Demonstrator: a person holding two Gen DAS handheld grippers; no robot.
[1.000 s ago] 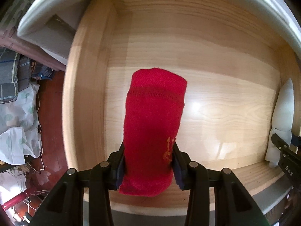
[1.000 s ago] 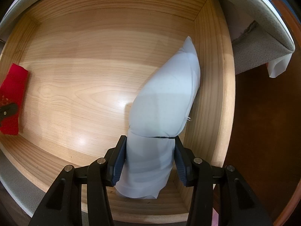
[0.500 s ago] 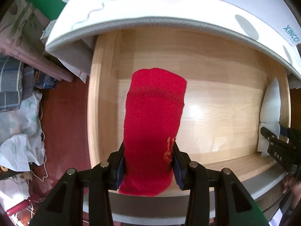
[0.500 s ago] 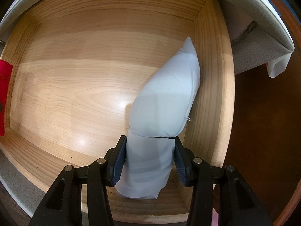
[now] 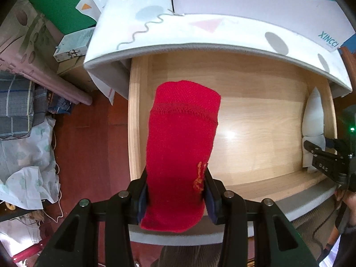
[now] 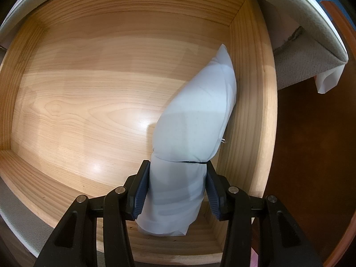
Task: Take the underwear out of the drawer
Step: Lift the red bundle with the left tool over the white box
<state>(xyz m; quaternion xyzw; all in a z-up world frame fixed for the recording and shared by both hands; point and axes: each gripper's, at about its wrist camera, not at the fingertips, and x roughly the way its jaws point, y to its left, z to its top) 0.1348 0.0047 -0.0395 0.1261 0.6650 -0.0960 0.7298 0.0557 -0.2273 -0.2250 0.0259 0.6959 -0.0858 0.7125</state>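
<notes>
Left wrist view looks straight down: the left claw is squeezed shut on a rolled red underwear. The red roll is lifted up, with the open wooden drawer far below it. Its long side runs straight out from the claw, away from the camera, and its far end hangs over the left part of the drawer, near the drawer's left wall. It touches no wood that I can see.

At the right wall of the drawer, this view also shows the right claw down low on a white roll.

Right wrist view shows that roll up close. The right claw pinches a white underwear on both sides. The white roll lies inside the drawer, pressed along the drawer's right wall. Its long side points away from the claw toward the back corner of the drawer, and its pointed tip leans on that wall.

I think the red roll is almost out, and the white one is not out yet. The right hand is the near one for it. Because the roll hugs the right wall, the best pull is probably straight up, so it does not drag on the wood.
</notes>
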